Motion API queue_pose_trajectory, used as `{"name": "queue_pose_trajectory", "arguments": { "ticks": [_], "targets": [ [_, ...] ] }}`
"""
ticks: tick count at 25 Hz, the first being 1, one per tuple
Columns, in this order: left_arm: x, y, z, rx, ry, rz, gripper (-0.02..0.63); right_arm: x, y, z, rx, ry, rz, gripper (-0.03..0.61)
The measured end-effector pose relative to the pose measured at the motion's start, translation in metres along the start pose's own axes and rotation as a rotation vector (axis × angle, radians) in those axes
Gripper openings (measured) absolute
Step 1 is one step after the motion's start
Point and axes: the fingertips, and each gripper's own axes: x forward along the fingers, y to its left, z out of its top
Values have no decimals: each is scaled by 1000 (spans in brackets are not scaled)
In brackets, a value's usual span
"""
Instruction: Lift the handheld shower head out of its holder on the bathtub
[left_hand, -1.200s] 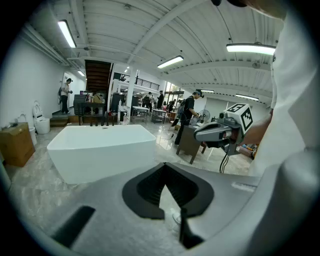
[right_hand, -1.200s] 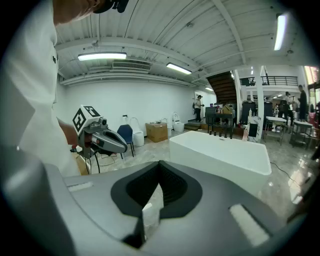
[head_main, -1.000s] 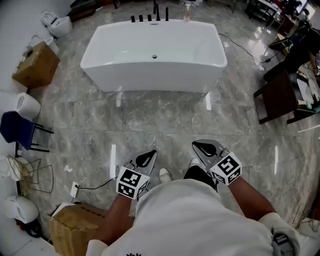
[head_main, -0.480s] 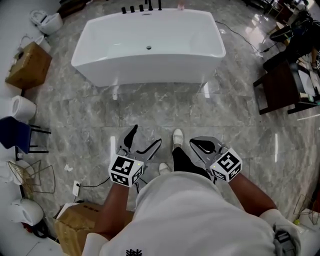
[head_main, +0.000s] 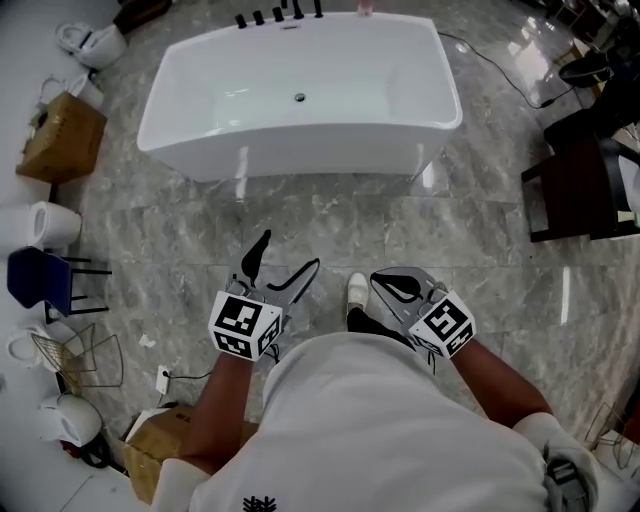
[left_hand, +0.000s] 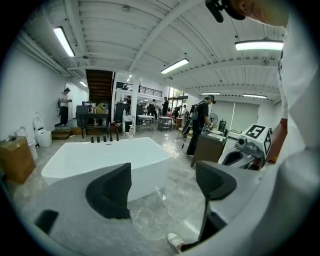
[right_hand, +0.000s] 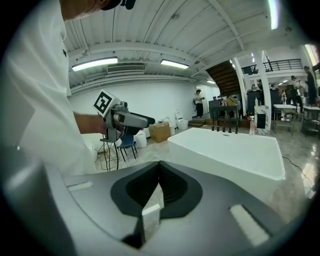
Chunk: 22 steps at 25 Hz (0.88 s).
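A white freestanding bathtub (head_main: 300, 135) stands on the marble floor ahead of me. A row of black fittings (head_main: 278, 14) rises at its far rim; which one is the shower head I cannot tell from here. The same fittings (left_hand: 104, 138) show small in the left gripper view and as fittings (right_hand: 223, 128) in the right gripper view. My left gripper (head_main: 288, 255) is well short of the tub; its jaws have just been opening and stand wide apart with nothing between them. My right gripper (head_main: 390, 285) is beside it, shut and empty, pads (right_hand: 159, 187) pressed together.
A cardboard box (head_main: 55, 135), toilets and a blue chair (head_main: 40, 280) line the left side. A dark table (head_main: 590, 190) stands at the right, with a cable on the floor behind the tub. Another box (head_main: 160, 450) lies near my feet. People stand far behind the tub.
The left gripper has gone from shut to wide open. Both grippers and I have moved toward the tub, which now sits nearer in the head view.
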Motion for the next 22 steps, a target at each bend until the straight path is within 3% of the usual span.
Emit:
{"name": "queue_pose_trajectory", "arguments": {
  "ticks": [8,16,22],
  "targets": [
    [73,9,40,25,28,7,396,-1,-76,12,74,-57,12,12],
    [125,19,65,42,31,-46,393,0,-128,20,112,-84,-54,12],
    [152,61,77,29,17,-102,390,27,-151,41,100,-78,-112,12]
  ]
}}
